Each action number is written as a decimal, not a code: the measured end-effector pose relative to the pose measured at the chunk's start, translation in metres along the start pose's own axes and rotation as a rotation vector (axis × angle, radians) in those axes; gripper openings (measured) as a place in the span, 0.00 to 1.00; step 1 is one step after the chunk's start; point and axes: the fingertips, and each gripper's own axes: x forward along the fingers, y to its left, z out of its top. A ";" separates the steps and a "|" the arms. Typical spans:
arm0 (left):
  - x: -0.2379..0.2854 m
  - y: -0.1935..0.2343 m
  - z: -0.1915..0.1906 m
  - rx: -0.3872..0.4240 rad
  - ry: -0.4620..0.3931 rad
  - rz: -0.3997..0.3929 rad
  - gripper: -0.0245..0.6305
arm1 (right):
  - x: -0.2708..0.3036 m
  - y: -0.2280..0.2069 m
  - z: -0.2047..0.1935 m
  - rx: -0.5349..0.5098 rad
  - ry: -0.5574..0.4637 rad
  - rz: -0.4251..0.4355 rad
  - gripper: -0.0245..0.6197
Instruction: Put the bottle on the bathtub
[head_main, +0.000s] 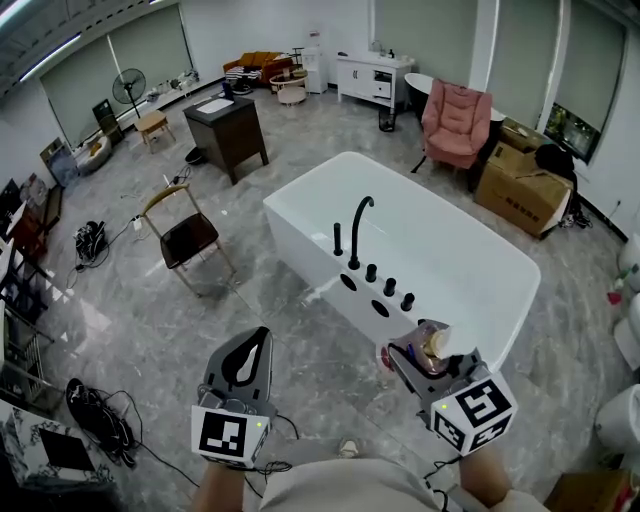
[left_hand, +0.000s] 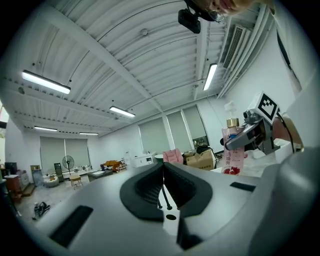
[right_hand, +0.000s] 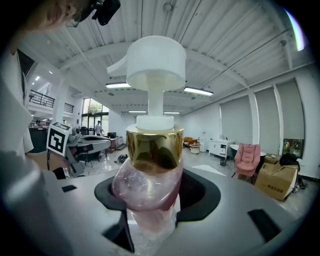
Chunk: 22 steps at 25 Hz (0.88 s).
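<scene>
Head view: at lower right of the frame, the right gripper (head_main: 418, 352) is clamped on the pink pump bottle (head_main: 433, 344), which stands upright. The bathtub (head_main: 300, 195) rim lies just above it in the frame, nearer this gripper. At lower left, the left gripper (head_main: 248, 352) has its jaws together and holds nothing.

I count two grippers, the left gripper (head_main: 255, 345) and the right gripper (head_main: 412, 357), one bottle (head_main: 432, 346), one bathtub (head_main: 460, 255) with one black faucet (head_main: 358, 225) and three black knobs (head_main: 389, 286) on its rim, one pink armchair (head_main: 457, 122), one wooden chair (head_main: 185, 235) and one standing fan (head_main: 128, 90).
</scene>
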 end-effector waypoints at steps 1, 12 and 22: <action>0.002 -0.002 0.000 0.000 -0.001 -0.004 0.07 | -0.001 -0.002 0.000 0.005 -0.002 0.003 0.44; 0.039 -0.006 -0.018 0.004 0.007 -0.031 0.07 | 0.022 -0.026 -0.014 0.010 0.008 0.015 0.44; 0.106 0.031 -0.052 -0.010 0.013 -0.075 0.07 | 0.110 -0.050 -0.022 0.028 0.025 0.007 0.44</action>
